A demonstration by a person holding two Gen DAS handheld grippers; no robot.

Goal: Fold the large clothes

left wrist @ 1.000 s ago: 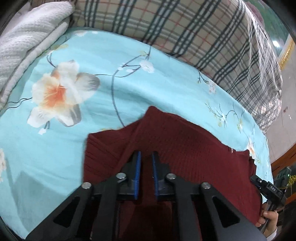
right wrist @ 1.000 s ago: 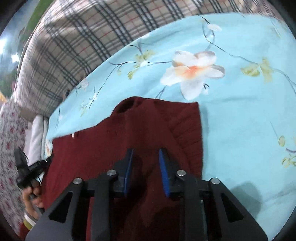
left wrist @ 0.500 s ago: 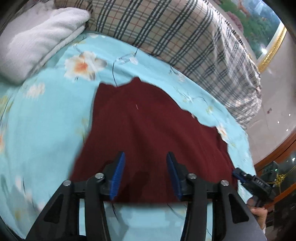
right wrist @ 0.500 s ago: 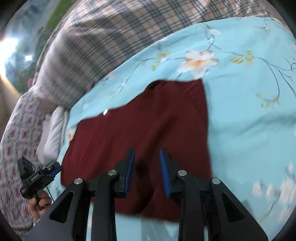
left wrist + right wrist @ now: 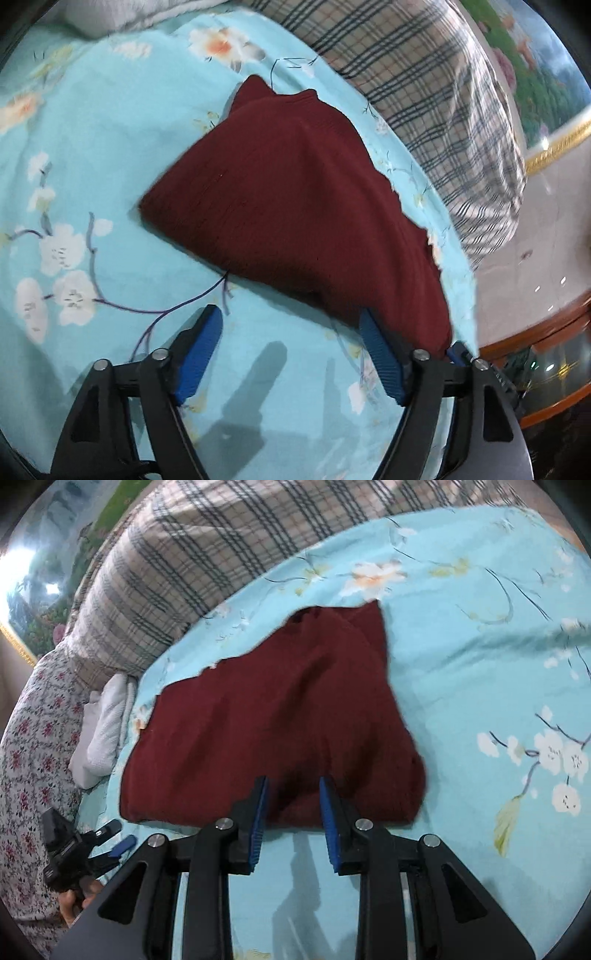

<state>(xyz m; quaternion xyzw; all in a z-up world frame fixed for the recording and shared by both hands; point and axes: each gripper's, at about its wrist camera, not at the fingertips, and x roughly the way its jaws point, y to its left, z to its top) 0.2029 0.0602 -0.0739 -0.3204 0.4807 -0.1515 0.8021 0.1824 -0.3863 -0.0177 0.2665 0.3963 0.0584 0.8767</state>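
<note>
One sweater (image 5: 295, 192) — two tools (image 5: 291, 354)

You are working with two matching tools. Your left gripper (image 5: 291, 350) is showing matte black angular arms with triangular cut-outs, round silver screws at the pivots, and ribbed blue pads (image 5: 199, 354) lining its fingers. Your right gripper (image 5: 293, 823) is wearing the same black frame, silver screws and ribbed blue pads (image 5: 328, 827). Your left hand (image 5: 79, 899) is gripping a boxy black handle.

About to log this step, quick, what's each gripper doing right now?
Left gripper: opening, nothing between its jaws, clear of the maroon sweater.
Right gripper: open, holding nothing, at the sweater's near edge.
</note>
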